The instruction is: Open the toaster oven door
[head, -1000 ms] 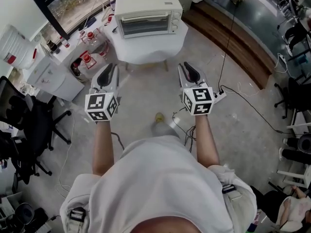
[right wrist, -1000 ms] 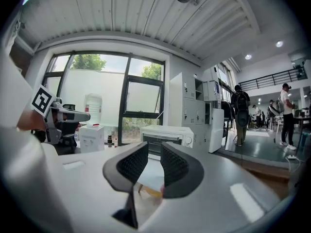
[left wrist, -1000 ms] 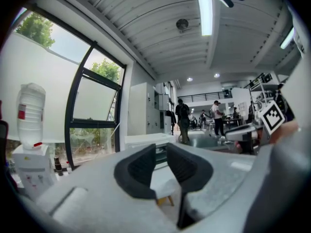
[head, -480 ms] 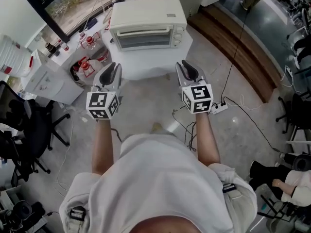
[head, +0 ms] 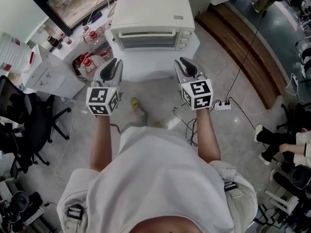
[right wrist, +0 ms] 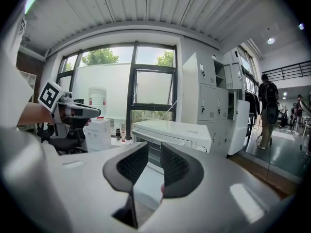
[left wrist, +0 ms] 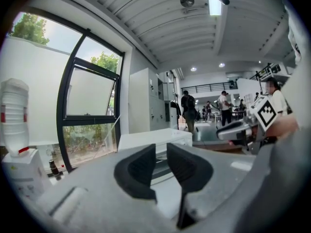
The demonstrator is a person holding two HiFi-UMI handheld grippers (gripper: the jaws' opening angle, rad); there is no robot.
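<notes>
Ahead of both grippers, and between them, the toaster oven (head: 150, 13) stands on a white table (head: 146, 66). Its door (head: 148, 41) is shut, the handle (head: 147, 32) running crosswise along the top edge. The left gripper (head: 114, 62) and right gripper (head: 184, 62) each hold their jaws narrowly apart on nothing. Neither is plainly nearer.

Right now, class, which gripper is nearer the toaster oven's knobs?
Right. The right gripper hangs just short of the knobs at the toaster oven's right end; the left gripper is off toward the door's left end, farther away.
</notes>
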